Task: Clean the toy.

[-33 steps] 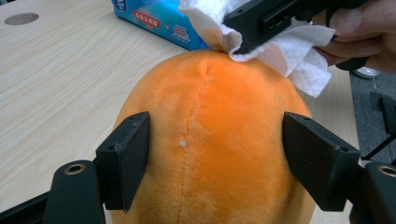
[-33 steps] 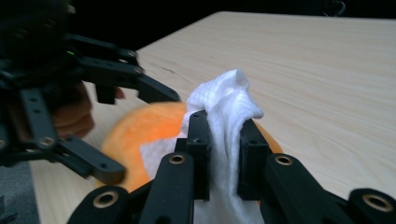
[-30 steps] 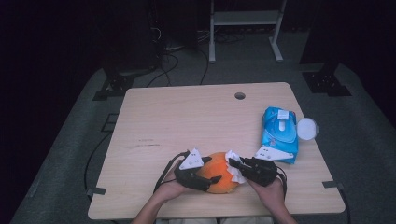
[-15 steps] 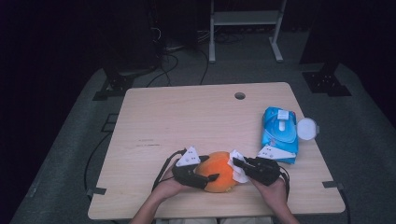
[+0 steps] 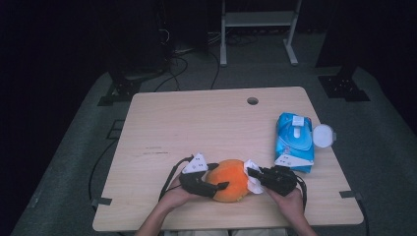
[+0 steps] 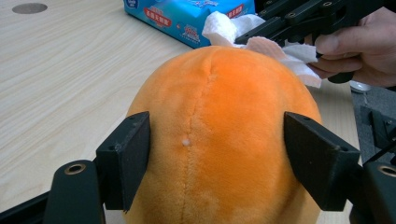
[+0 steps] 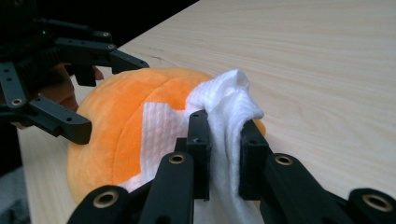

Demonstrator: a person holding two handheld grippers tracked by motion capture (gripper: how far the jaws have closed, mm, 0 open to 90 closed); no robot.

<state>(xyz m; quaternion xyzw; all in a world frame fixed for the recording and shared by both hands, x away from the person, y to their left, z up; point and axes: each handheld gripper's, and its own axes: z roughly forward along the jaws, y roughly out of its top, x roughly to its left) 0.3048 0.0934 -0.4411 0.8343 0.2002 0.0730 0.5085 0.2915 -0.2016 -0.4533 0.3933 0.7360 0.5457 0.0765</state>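
While my left claw (image 6: 217, 154) squeezes the orange plush ball (image 6: 219, 135) near the bench's (image 5: 196, 123) front edge, it sits still. My right claw (image 7: 223, 154) pinches a white wipe (image 7: 229, 107) against it.

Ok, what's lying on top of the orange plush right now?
A white wipe lies over the orange plush on its upper side, pinched in the right gripper. Whether the plush surface beneath the wipe is clean is hidden.

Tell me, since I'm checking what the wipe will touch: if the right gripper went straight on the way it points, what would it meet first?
Most likely the orange plush ball: the right gripper, shut on the white wipe, points straight at it, and the wipe already lies on it.
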